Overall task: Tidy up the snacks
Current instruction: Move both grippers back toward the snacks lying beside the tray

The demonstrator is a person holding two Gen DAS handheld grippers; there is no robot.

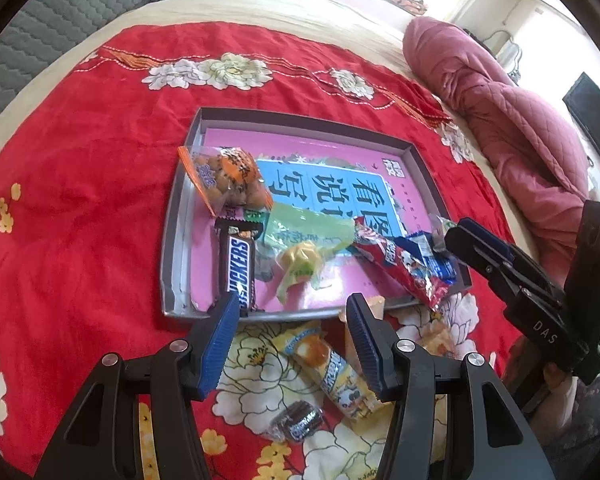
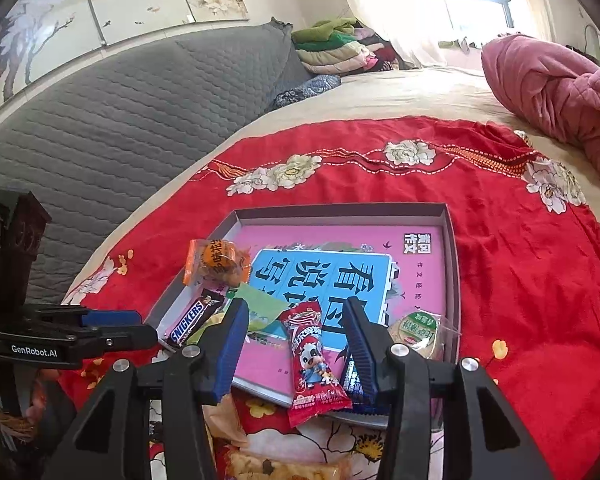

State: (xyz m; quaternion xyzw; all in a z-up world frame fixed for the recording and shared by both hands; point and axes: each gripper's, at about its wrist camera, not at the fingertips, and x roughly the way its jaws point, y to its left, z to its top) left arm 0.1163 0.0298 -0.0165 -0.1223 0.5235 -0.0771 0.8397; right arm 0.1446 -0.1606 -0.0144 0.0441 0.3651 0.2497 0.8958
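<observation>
left wrist view: my left hand-held gripper [image 1: 290, 338] hangs open and empty above a yellow snack bar [image 1: 332, 368] and a dark wrapped candy [image 1: 298, 420] on the red bedspread [image 1: 80, 200], its fingers cutting off the snack's far end. in the grey tray [image 1: 172, 248] the snickers bar [image 1: 238, 268] partly covers other wrappers. right wrist view: my right hand-held gripper [image 2: 296, 344] is open around the red milk-candy packet [image 2: 314, 364] hanging over the tray's near rim; a blue packet [image 2: 350, 380] hides behind one finger.

Blue packet [image 2: 350, 378] — half-hidden behind finger
</observation>
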